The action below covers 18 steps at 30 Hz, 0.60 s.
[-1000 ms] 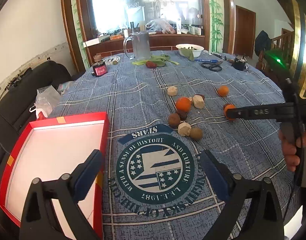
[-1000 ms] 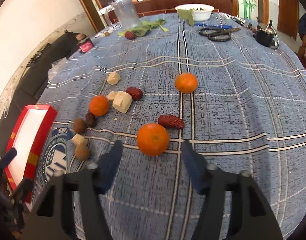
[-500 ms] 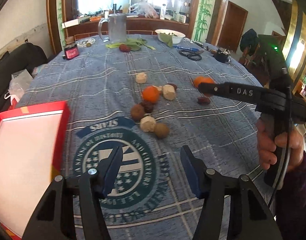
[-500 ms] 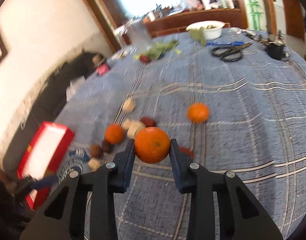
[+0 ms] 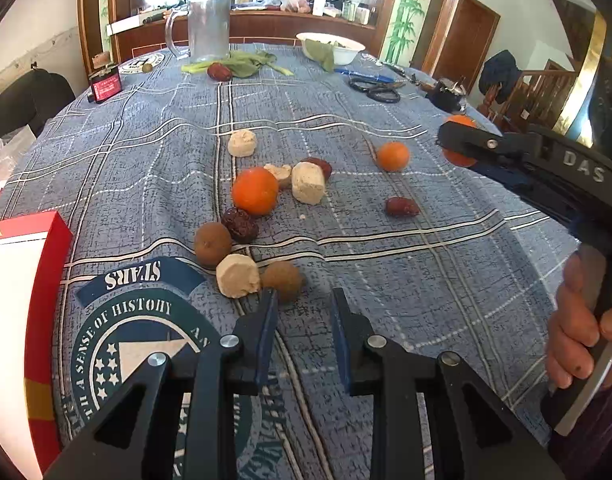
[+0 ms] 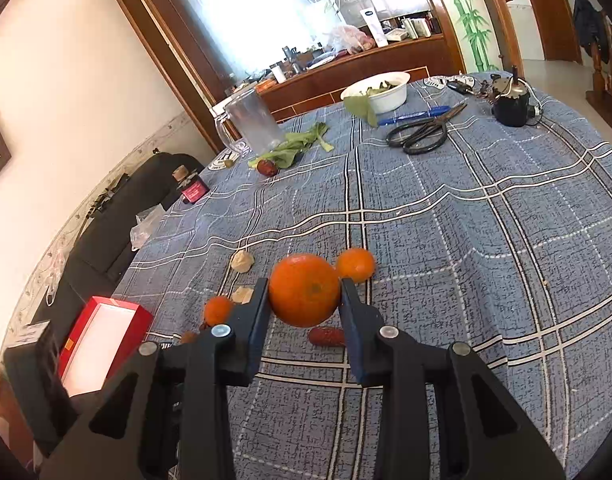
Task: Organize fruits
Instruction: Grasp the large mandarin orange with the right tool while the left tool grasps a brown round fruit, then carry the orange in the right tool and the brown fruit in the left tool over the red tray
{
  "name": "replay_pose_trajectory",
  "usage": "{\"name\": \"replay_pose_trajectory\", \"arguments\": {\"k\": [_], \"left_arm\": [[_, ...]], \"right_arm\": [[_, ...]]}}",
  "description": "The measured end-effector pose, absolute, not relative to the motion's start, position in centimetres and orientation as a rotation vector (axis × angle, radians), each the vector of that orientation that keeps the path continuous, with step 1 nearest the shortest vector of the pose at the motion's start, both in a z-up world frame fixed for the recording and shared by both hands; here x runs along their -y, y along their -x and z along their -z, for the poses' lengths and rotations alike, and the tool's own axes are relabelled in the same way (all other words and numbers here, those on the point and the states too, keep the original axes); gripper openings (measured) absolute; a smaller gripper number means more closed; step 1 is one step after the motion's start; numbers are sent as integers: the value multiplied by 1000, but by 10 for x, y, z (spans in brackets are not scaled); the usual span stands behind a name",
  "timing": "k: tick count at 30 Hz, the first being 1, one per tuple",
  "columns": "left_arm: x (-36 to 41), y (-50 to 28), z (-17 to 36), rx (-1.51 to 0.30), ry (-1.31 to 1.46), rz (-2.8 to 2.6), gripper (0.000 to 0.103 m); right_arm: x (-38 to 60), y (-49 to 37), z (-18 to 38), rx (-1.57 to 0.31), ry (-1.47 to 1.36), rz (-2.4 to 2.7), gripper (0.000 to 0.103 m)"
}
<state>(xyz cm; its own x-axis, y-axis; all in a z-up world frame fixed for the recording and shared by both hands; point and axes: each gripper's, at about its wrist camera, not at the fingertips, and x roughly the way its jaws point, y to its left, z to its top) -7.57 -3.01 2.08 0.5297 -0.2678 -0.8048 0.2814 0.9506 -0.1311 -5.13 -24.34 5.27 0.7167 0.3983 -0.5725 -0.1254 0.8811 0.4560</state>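
Right tool (image 6: 304,300): pinches a mandarin (image 6: 304,290), lifted above the desk (image 6: 485,280).
Left tool (image 5: 300,334): spread, empty, low by a brown fruit (image 5: 282,280).
Other fruit: scattered mid-desk.
Red box (image 5: 50,236): left edge.

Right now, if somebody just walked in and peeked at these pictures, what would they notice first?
Probably the bright tangerine pinched in the right gripper, lifted above the blue checked tablecloth. Next, the jumble of fruit mid-table in the left wrist view: another tangerine, wrinkly red dates and pale lumps, just ahead of the open left gripper. The red box waits at the left edge.
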Motion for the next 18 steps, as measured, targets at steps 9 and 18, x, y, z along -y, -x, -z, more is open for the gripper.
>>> {"name": "replay_pose_trajectory", "arguments": {"k": [9,18], "left_arm": [[31,62,-17,-970,-5,297,26],[35,56,-15,-948,-6,298,21]], "right_arm": [[242,48,-48,-736,-413,-301,36],[240,46,-45,-748,-411,-300,36]]}}
